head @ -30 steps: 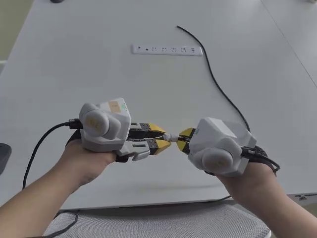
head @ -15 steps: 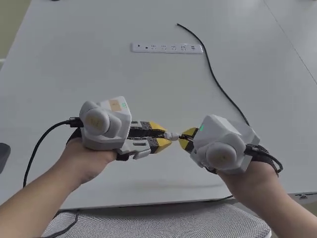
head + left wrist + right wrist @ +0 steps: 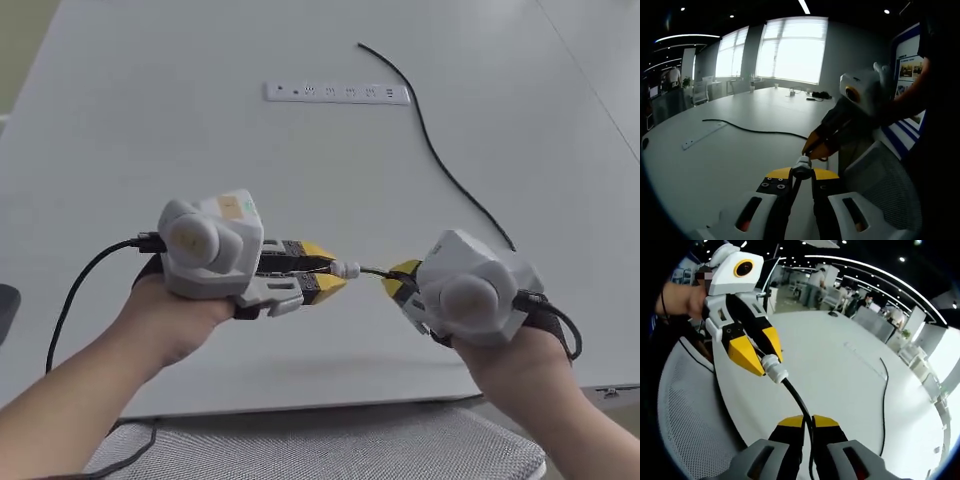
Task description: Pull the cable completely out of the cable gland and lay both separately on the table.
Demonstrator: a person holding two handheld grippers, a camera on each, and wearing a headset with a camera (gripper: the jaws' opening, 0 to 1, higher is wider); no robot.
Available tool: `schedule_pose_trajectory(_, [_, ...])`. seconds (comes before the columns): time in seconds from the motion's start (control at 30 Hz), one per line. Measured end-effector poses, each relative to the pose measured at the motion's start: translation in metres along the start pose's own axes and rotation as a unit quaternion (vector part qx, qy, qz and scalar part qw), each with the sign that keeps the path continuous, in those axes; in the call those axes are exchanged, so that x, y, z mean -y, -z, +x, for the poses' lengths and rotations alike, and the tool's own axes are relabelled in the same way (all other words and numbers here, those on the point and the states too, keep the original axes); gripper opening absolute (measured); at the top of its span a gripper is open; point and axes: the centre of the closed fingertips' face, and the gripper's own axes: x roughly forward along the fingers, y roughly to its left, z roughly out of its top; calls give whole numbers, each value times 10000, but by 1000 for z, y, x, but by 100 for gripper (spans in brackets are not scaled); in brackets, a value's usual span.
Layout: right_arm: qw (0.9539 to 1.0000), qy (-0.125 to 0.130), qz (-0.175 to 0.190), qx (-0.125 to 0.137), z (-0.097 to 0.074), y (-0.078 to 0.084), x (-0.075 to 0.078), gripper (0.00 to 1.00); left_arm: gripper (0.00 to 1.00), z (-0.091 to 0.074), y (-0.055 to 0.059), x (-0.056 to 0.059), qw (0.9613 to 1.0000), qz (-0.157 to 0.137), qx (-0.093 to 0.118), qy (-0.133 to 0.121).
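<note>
Over the near edge of the table, my left gripper is shut on a small white cable gland. A short stretch of thin black cable runs out of the gland to my right gripper, which is shut on it. In the left gripper view the gland sits between the yellow-tipped jaws, with the right gripper just beyond. The right gripper view has the cable rising from between its jaws to the gland, held by the left gripper.
A white power strip lies at the far middle of the grey table, and a long black cord runs from it toward the right edge. A mesh chair is below the near edge. A black lead trails from the left gripper.
My right gripper has moved to the right, away from the left one. More black cable shows between the gland and the right jaws.
</note>
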Motion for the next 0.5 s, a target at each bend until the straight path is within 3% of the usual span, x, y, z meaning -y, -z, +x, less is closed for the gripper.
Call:
schedule_pose_trajectory(0.2, [9988, 103, 474, 3, 2, 14, 8, 0, 15, 3, -1, 1, 10000, 24, -7, 21])
schedule_pose_trajectory(0.37, [9932, 140, 1152, 25, 4, 23, 13, 0, 15, 3, -2, 0, 10000, 29, 11, -2])
schedule_pose_trajectory(0.5, [9914, 207, 1295, -44, 6, 31, 18, 0, 15, 2, -3, 0, 10000, 35, 20, -20])
